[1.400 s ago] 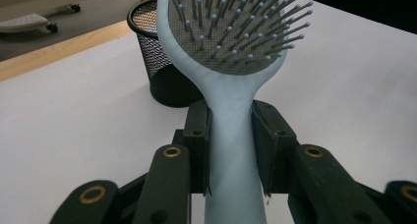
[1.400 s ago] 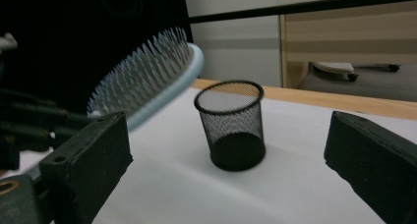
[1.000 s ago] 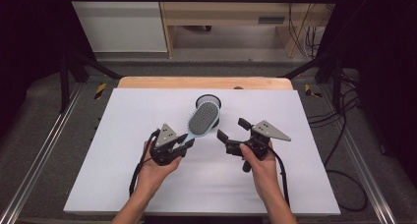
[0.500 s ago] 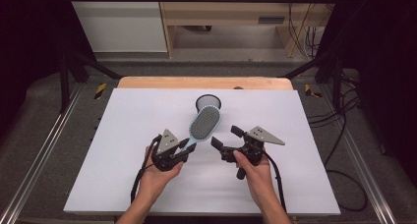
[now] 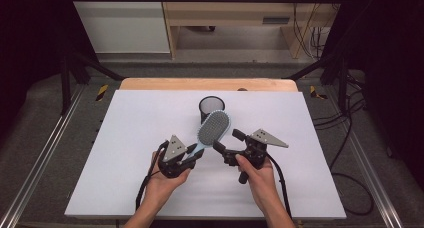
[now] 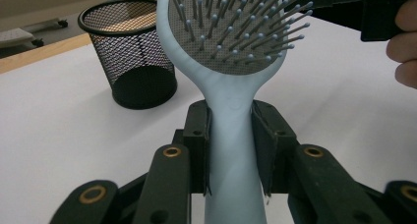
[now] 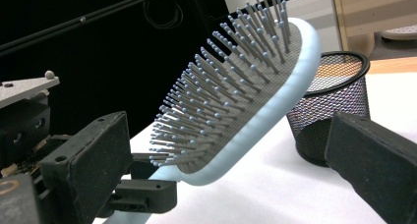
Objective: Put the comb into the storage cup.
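Hairbrush (image 6: 231, 111) handle is clamped in the left claw (image 5: 192, 155), head raised above the tabletop (image 5: 125, 138). Right claw (image 5: 227, 147) stands wide beside the bristles; its view shows them near its jaws.

surface: white table top (image 5: 125, 153), wooden strip along far edge | on it: black mesh cup (image 5: 211, 108), upright, far-centre, mouth open upward | rest of top bare white

Both grippers showing black bodies: left gripper (image 5: 196, 155) and right gripper (image 5: 224, 142) each wearing grey three-cornered plate on top, trailing black cable. Left jaw links showing brass rivets. Forearms wearing no sleeves.
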The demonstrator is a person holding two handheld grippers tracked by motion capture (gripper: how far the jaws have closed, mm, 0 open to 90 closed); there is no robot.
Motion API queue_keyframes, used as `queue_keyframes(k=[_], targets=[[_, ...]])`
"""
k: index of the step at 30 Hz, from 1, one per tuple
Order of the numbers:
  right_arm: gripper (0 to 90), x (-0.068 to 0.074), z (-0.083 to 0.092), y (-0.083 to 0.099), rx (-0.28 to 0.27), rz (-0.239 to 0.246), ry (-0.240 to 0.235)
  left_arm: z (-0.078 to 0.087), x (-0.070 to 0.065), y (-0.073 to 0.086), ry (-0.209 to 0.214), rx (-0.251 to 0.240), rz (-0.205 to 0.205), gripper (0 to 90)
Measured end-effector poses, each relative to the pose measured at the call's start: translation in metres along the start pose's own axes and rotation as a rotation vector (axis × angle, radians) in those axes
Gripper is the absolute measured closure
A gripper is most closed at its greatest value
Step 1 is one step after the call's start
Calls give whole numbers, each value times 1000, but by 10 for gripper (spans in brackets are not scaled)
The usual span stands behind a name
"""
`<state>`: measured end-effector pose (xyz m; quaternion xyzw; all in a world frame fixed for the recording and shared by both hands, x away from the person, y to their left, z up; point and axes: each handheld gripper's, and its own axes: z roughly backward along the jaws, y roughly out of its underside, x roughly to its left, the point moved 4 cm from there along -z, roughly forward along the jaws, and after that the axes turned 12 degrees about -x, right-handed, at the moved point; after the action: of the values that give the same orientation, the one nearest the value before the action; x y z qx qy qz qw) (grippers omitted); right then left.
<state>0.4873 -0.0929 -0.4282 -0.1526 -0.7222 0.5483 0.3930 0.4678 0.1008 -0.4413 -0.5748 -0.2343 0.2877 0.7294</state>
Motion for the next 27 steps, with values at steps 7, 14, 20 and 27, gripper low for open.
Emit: queue_keyframes(k=[7,14,20,27], targets=[[44,1,0,-1,-9,-36,-9,-1,-8,-1,13,-5,-10,698],[58,2,0,-3,-22,-75,-19,0,-13,-3,22,-23,-17,698],[98,2,0,-4,-27,-98,-30,-1,-18,-4,34,-33,-26,698],[162,1,1,-4,-35,-120,-40,-2,-24,-4,45,-33,-39,698]])
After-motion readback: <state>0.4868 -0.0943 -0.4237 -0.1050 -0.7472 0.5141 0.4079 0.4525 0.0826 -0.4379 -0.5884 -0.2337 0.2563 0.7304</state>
